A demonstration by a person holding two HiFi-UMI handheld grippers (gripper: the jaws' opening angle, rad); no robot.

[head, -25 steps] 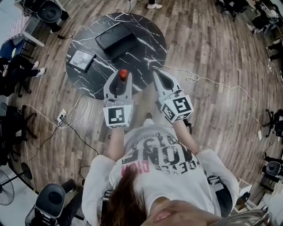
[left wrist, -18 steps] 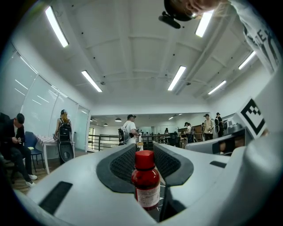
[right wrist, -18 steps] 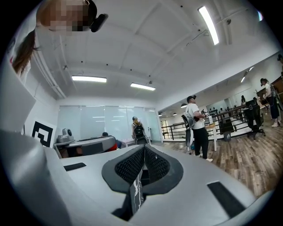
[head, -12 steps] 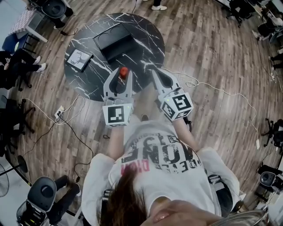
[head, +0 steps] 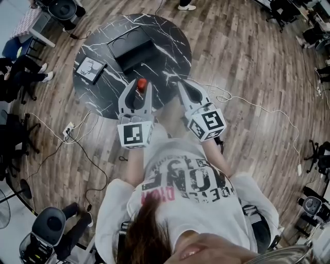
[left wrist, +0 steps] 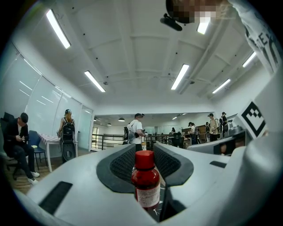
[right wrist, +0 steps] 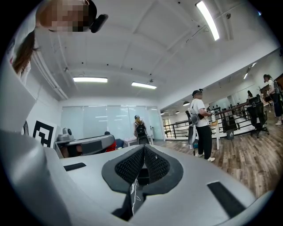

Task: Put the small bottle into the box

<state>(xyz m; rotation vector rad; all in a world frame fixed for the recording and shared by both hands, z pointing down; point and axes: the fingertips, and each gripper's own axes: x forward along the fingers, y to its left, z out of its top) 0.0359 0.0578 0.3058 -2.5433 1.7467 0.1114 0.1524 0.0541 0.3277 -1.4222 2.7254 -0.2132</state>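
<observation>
The small bottle [head: 141, 82], dark red with a red cap, stands upright between the pads of my left gripper [head: 138, 87], which is shut on it. In the left gripper view the bottle [left wrist: 146, 187] fills the gap of the left gripper [left wrist: 145, 154]. It hangs over the near edge of the round black marble table [head: 170, 44]. The black box [head: 133, 49] lies further back on the table, past the bottle. My right gripper [head: 182, 85] is beside the left one, at the table's near right edge. The right gripper [right wrist: 142, 152] has its pads touching, with nothing in them.
A small framed picture [head: 91, 69] lies on the table's left side. Cables [head: 247, 103] and a power strip [head: 69, 128] trail over the wooden floor. Office chairs [head: 64, 9] and seated people [left wrist: 17, 145] ring the room; a standing person [right wrist: 201, 126] is off to the right.
Both grippers have edged a little forward toward the table. The bottle stays in the left gripper; the right stays shut.
</observation>
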